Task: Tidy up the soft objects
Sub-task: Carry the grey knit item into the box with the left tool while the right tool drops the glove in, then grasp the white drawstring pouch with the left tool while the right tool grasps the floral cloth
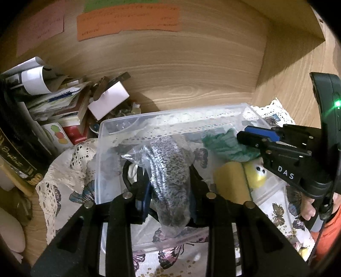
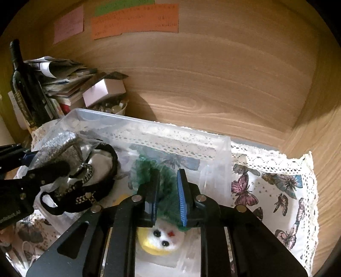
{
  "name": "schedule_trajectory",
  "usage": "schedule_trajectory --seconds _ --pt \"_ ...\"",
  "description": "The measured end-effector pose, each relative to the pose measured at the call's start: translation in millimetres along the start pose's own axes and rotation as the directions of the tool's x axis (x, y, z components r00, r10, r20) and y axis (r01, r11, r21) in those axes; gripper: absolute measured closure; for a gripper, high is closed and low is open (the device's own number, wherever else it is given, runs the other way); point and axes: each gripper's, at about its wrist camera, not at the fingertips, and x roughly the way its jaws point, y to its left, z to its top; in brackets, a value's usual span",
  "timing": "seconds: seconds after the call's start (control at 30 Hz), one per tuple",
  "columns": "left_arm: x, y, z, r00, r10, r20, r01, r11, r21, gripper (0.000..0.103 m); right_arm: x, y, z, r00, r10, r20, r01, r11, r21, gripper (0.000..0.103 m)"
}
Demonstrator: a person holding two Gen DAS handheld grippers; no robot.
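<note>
My left gripper (image 1: 169, 191) is shut on a speckled grey knit item in a clear plastic bag (image 1: 169, 170) and holds it over the clear plastic bin (image 1: 102, 132). In the right wrist view the bagged item (image 2: 57, 144) hangs at the left above a black and white pouch (image 2: 96, 166) in the bin (image 2: 226, 149). My right gripper (image 2: 168, 194) is shut on a green mesh puff (image 2: 149, 170) over the bin. It also shows in the left wrist view (image 1: 255, 136) with the puff (image 1: 226, 142). A yellow and white plush face (image 2: 161, 240) lies below it.
The bin stands on a butterfly-print cloth with a lace edge (image 2: 277, 187) inside a wooden cabinet. A dark bottle (image 2: 23, 85), stacked papers (image 2: 61, 76) and a small pink box (image 2: 104, 90) crowd the back left corner. Coloured notes (image 2: 134, 20) stick to the back wall.
</note>
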Motion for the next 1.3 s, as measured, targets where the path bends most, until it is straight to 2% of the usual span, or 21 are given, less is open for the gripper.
schedule_trajectory --seconds 0.13,0.27,0.5,0.6,0.73,0.93,1.3 --pt "-10.8 -1.3 1.4 1.0 0.002 0.03 -0.002 1.0 0.003 0.058 -12.6 -0.1 0.8 0.999 0.0 0.033 -0.001 1.0 0.006 0.072" --pt "-32.5 -5.3 2.7 0.996 0.01 0.089 -0.012 1.0 0.017 0.042 -32.2 -0.2 2.4 0.996 -0.008 0.084 0.008 1.0 0.007 0.063" --pt "-68.5 -11.9 -1.8 0.986 0.025 0.164 -0.031 0.999 0.033 0.017 -82.2 -3.6 -0.4 0.979 0.003 0.204 -0.005 1.0 0.009 0.042" --pt "-82.2 -13.5 -9.9 0.983 0.025 0.182 -0.032 0.999 0.037 0.01 -102.6 -2.1 -6.7 0.97 0.009 0.243 -0.012 1.0 0.009 0.035" --pt "-94.9 -14.1 -22.0 0.983 0.011 0.182 -0.017 0.999 0.033 0.007 -124.8 3.8 -21.1 0.961 0.012 0.276 -0.012 1.0 -0.004 0.031" --pt "-106.9 -15.4 -46.8 0.985 0.007 0.173 -0.012 0.999 0.031 0.006 -143.6 11.7 -49.7 0.959 0.043 0.279 -0.041 0.999 -0.012 0.029" --pt "-104.9 -16.8 -93.6 0.995 -0.006 0.097 0.005 1.0 0.012 0.005 -136.4 26.6 -103.2 0.983 0.064 0.171 -0.066 0.998 0.008 0.028"
